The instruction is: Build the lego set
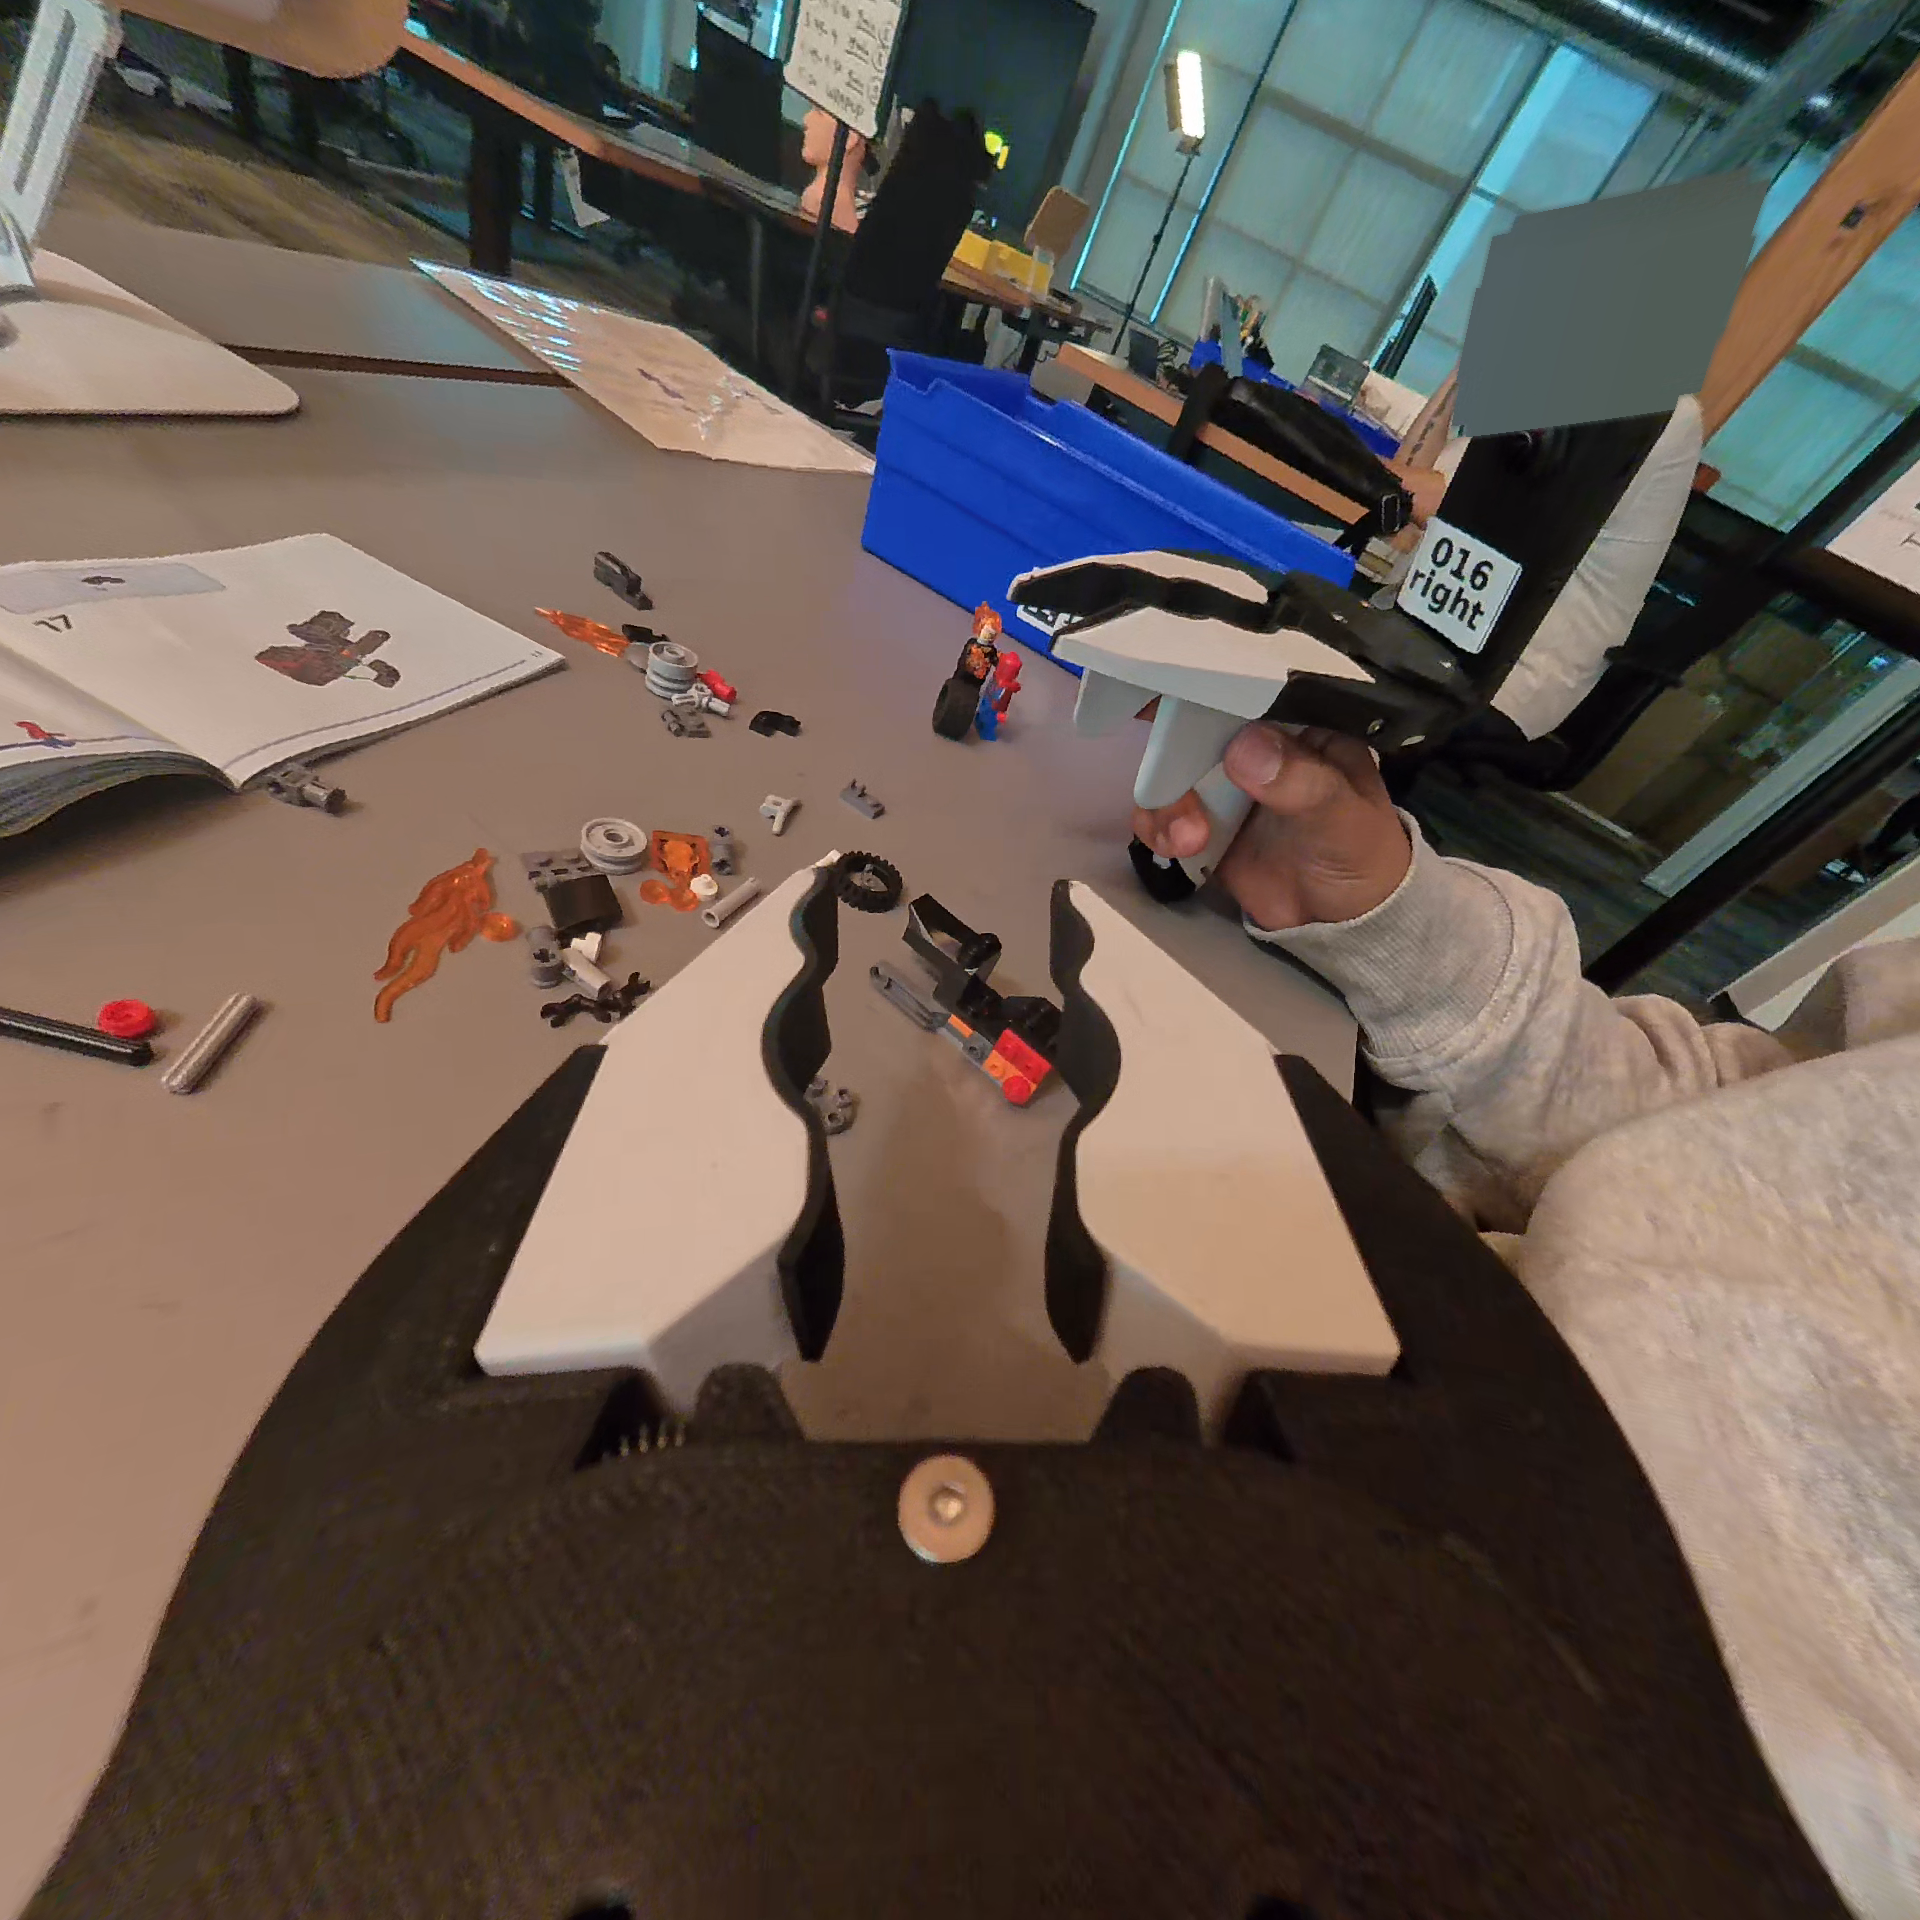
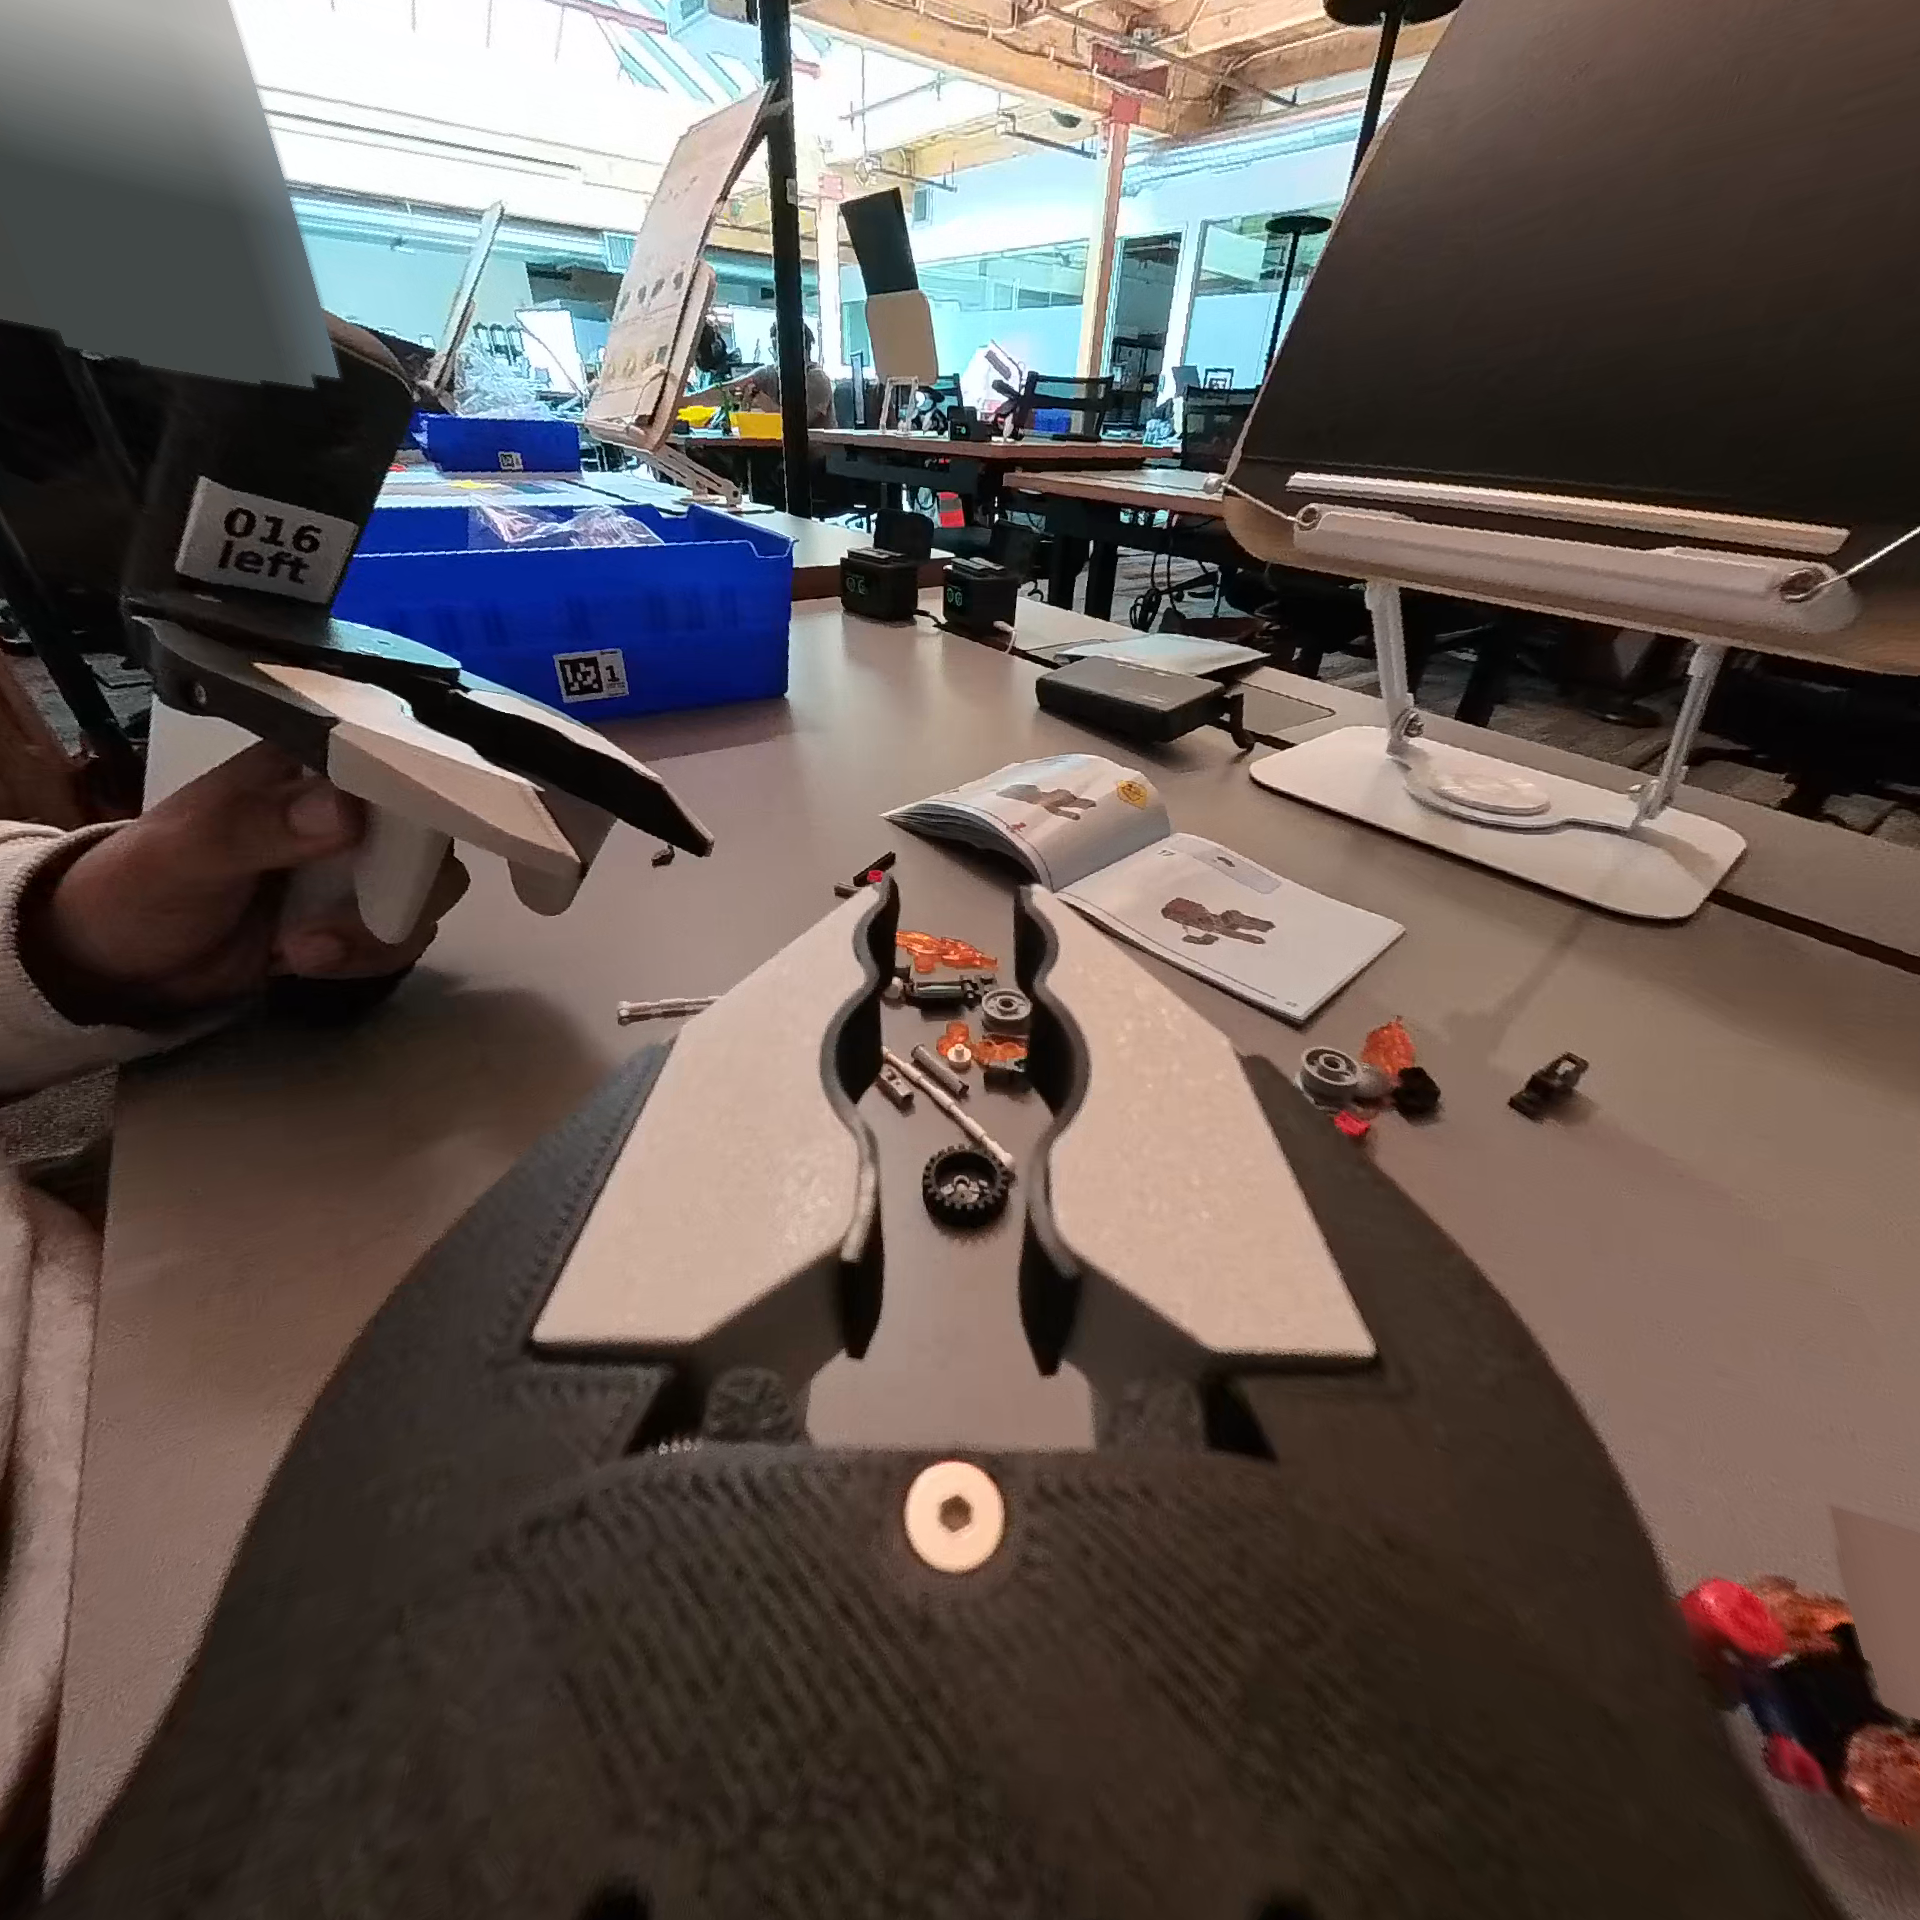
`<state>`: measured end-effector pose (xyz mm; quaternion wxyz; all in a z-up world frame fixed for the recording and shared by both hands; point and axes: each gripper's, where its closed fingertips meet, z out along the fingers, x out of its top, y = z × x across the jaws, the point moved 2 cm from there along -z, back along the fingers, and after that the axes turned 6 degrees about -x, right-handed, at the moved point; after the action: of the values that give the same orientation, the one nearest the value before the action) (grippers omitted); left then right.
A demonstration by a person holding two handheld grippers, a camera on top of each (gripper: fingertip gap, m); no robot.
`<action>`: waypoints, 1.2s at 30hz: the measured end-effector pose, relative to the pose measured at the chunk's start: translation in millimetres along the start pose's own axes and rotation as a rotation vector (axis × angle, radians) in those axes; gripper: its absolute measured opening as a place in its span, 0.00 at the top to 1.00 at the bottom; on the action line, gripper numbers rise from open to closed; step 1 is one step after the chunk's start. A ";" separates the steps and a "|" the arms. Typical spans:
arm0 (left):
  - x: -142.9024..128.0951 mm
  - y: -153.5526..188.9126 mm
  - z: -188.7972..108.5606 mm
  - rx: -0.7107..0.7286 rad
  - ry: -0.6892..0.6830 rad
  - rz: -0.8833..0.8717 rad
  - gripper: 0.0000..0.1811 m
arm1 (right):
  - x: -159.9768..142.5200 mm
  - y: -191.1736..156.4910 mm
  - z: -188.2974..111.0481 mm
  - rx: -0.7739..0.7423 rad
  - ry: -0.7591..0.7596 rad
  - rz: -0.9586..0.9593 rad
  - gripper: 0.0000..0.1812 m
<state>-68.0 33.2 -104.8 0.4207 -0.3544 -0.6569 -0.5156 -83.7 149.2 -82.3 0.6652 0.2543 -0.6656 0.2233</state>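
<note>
My left gripper (image 1: 948, 883) is open and empty above the grey table. A partly built black, red and orange lego chassis (image 1: 982, 1013) lies between its fingers, near the right finger. A small black tyre (image 1: 868, 881) lies by the left fingertip. My right gripper (image 2: 956, 899) is open and empty, held over the table. The same tyre (image 2: 966, 1187) lies below it between its fingers, with orange flame pieces (image 2: 940, 951) and grey pins farther on. Two minifigures (image 1: 987, 670) stand by a black wheel. The open instruction booklet (image 2: 1153, 883) lies beyond the loose parts.
A blue bin (image 1: 1049, 488) stands at the table's far side. A white tablet stand (image 2: 1496, 821) sits behind the booklet. Loose pieces are scattered: orange flames (image 1: 442, 925), grey wheel hubs (image 1: 613, 844), a red round piece (image 1: 127, 1016), a grey axle (image 1: 208, 1042). A black box (image 2: 1127, 698) lies farther back. Some 10 centimetres of space lies between my two pairs of fingers.
</note>
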 end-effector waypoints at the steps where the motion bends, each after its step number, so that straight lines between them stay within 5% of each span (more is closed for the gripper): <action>1: -0.1 0.2 0.1 0.000 -0.001 0.001 0.79 | 0.0 0.0 -0.1 -0.001 0.000 0.000 0.88; 36: -6.3 -8.2 4.7 -0.025 -0.047 -0.111 0.79 | -8.6 2.1 7.8 -0.002 -0.084 0.021 0.87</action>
<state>-73.7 35.8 -114.3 0.3714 -0.3347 -0.6789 -0.5377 -91.2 146.2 -90.9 0.6346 0.2557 -0.6958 0.2185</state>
